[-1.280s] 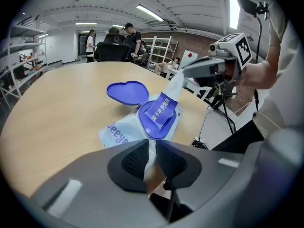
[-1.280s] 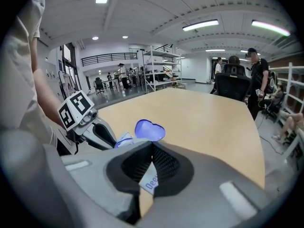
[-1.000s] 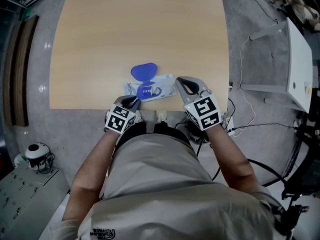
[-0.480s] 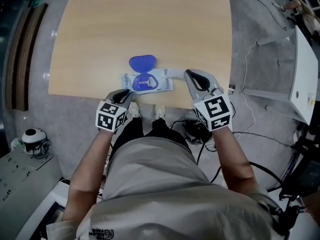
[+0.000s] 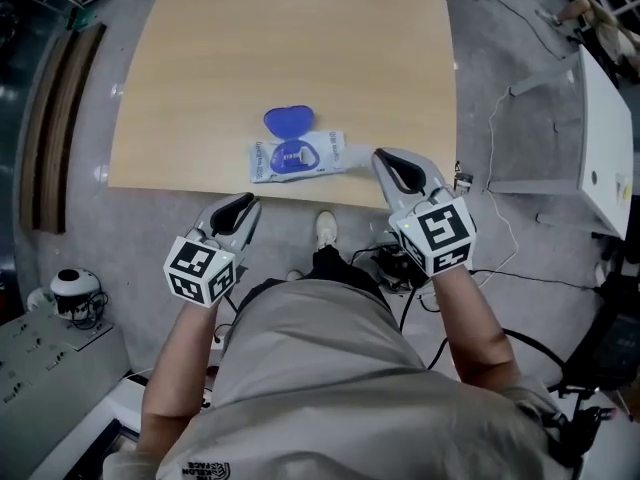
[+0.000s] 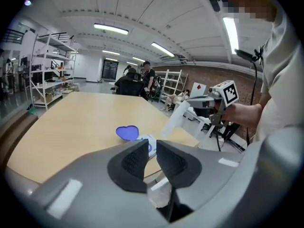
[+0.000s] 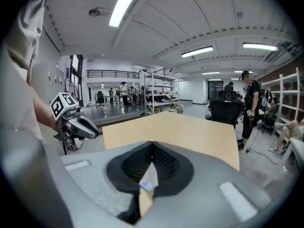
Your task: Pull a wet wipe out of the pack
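The right gripper [image 5: 385,160] has its jaws pinched shut on the free end of the wet wipe [image 6: 176,120]. Its own view shows a thin white sheet caught between the dark ribbed pads. The grip sits at the very tip, probably so the sheet can be drawn out in one piece without bunching. From the left gripper view the wipe runs as a taut, slanted white band from the pack up to that gripper, so it looks partly drawn out, with its lower end at the opening. The pack [image 5: 297,157] lies flat on the wooden table [image 5: 300,48] close to its near edge, at about 9 o'clock from the right gripper's tips. That puts the pull sideways and slightly toward the person. Its blue lid [image 5: 288,120] is flipped open toward 12 o'clock, away from the person, which keeps it clear of the opening and of the wipe's path. The left gripper [image 5: 241,208] hangs off the table beyond the near edge, at about 7 o'clock from the pack and well apart from it. Its jaws are drawn almost together with only a narrow slit between the pads and nothing in it. Nothing holds the pack down, so it may slide or lift with the wipe if the sheet catches in the slot.
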Demonstrator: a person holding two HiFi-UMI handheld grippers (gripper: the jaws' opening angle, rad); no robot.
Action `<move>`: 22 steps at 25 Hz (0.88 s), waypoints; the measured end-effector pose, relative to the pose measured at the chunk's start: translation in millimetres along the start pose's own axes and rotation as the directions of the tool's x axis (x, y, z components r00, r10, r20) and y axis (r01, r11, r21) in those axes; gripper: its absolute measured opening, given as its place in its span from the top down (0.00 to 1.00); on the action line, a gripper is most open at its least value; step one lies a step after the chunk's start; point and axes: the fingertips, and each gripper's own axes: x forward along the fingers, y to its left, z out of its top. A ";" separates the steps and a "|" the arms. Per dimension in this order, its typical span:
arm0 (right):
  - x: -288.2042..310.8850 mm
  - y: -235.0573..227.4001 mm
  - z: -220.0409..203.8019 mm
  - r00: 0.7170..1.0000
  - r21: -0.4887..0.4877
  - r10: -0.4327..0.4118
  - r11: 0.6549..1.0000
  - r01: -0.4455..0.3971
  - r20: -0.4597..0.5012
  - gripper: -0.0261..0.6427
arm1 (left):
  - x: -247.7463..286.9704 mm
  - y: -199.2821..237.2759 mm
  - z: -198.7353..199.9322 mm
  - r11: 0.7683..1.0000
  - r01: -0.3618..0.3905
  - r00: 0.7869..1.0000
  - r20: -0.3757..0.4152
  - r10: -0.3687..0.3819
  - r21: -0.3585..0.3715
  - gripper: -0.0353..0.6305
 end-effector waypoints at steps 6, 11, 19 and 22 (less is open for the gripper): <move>-46.9 68.9 6.3 1.000 -0.036 -0.017 0.999 0.018 0.014 0.96 | -85.6 -43.9 12.7 0.997 0.040 0.988 0.143 -0.050 0.073 0.86; -86.5 153.6 13.9 0.999 -0.057 -0.023 0.998 0.025 0.042 0.96 | -158.9 -88.2 -5.6 0.989 0.094 0.966 0.231 -0.117 0.111 0.87; -160.7 256.2 -4.5 0.999 -0.047 0.013 0.999 -0.011 0.044 0.96 | -220.9 -159.2 -44.7 0.963 0.146 0.952 0.232 -0.199 0.228 0.88; -180.5 274.7 -9.0 0.999 -0.061 0.030 0.998 -0.028 0.041 0.96 | -237.4 -177.0 -51.0 0.965 0.151 0.953 0.229 -0.200 0.215 0.88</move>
